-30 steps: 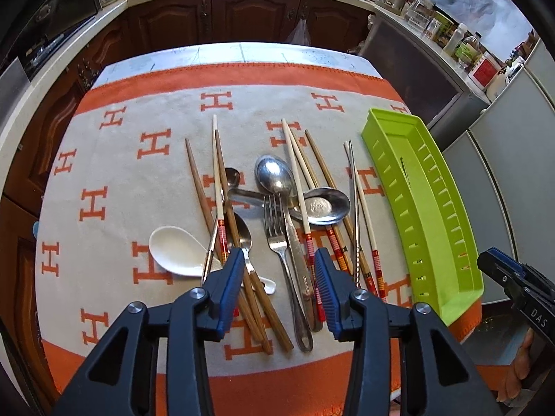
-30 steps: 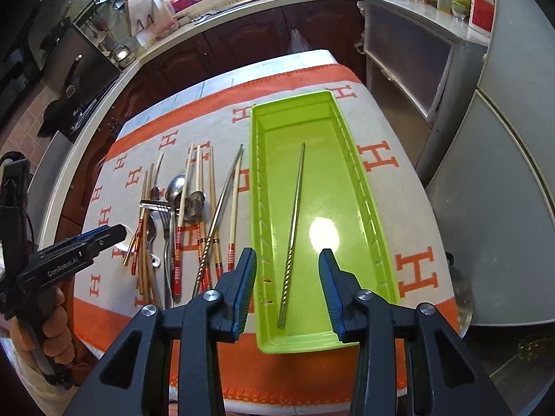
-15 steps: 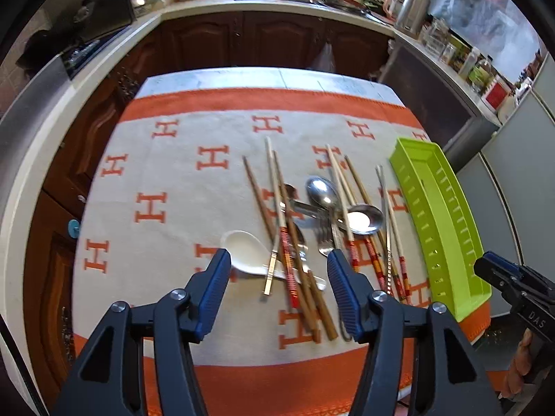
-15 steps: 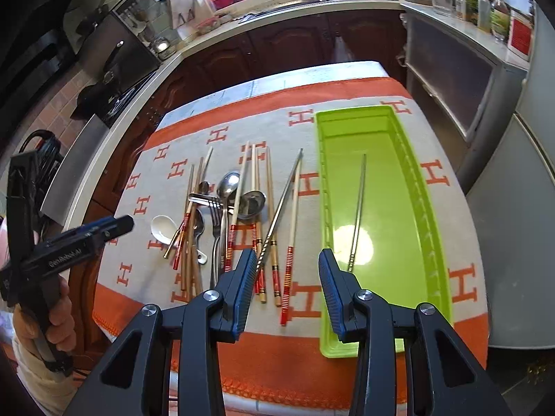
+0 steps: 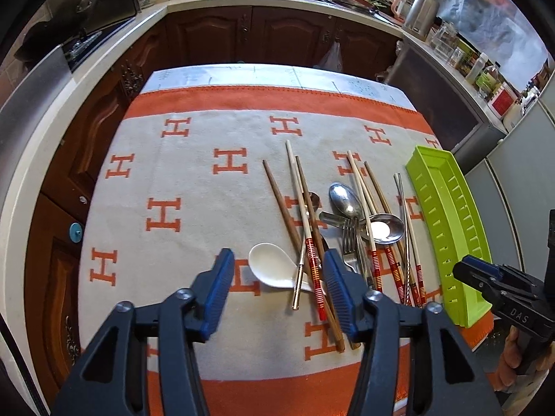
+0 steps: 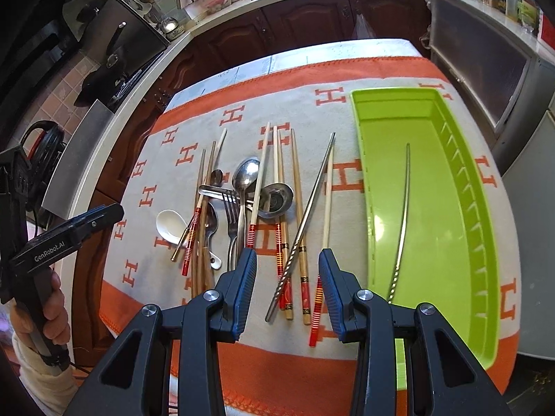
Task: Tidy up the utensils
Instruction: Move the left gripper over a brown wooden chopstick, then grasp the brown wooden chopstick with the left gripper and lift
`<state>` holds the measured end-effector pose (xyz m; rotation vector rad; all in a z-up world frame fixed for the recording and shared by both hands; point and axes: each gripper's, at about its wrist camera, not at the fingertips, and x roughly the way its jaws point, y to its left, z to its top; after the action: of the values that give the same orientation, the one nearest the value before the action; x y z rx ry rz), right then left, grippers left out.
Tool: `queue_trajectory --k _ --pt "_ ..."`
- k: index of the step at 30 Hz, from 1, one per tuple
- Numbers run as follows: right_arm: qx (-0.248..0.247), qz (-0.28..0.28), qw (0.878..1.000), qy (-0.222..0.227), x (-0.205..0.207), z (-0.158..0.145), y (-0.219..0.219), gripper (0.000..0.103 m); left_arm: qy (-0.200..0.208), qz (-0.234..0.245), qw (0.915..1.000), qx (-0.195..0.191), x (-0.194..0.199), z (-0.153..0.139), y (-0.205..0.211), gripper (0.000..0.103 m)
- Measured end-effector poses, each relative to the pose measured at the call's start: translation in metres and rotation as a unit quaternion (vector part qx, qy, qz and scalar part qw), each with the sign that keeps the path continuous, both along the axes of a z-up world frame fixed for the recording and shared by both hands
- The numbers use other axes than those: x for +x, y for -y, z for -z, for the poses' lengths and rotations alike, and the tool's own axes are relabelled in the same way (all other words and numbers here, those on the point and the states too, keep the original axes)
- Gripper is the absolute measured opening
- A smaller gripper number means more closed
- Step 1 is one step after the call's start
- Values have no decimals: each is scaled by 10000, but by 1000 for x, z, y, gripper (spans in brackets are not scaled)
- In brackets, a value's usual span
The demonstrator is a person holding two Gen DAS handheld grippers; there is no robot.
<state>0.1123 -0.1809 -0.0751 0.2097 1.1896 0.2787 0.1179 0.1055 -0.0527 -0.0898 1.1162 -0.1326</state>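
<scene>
A pile of utensils lies on the orange and white cloth: several wooden and red-banded chopsticks [image 5: 305, 222], metal spoons [image 5: 345, 196], a fork [image 5: 350, 242], a white ceramic spoon [image 5: 270, 268] and a metal chopstick [image 6: 305, 222]. A lime green tray [image 6: 433, 131] at the right holds one metal chopstick [image 6: 402, 228]. My left gripper [image 5: 275, 289] is open and empty, above the near end of the pile by the white spoon. My right gripper [image 6: 288, 287] is open and empty, above the near ends of the chopsticks, left of the tray.
The cloth covers a small table [image 5: 242, 69] with dark wooden cabinets [image 5: 242, 34] behind and left. A grey appliance [image 6: 520, 159] stands right of the tray. Counters behind carry kitchen clutter. The left half of the cloth [image 5: 166, 180] is bare.
Both grippers have pulled back and shifted left. The right gripper has moved from over the tray to over the chopsticks. Both stay open and empty. The utensils have not moved.
</scene>
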Motion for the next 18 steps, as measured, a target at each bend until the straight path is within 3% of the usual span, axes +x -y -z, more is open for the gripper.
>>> queue_trajectory --k 11,18 --pt "-58 -78 9997 -215 21 25 -16 38 -634 115 9965 -535 65 47 15 20" --pt "-120 -55 9997 -224 28 30 -16 38 -966 33 9920 -809 103 77 24 20"
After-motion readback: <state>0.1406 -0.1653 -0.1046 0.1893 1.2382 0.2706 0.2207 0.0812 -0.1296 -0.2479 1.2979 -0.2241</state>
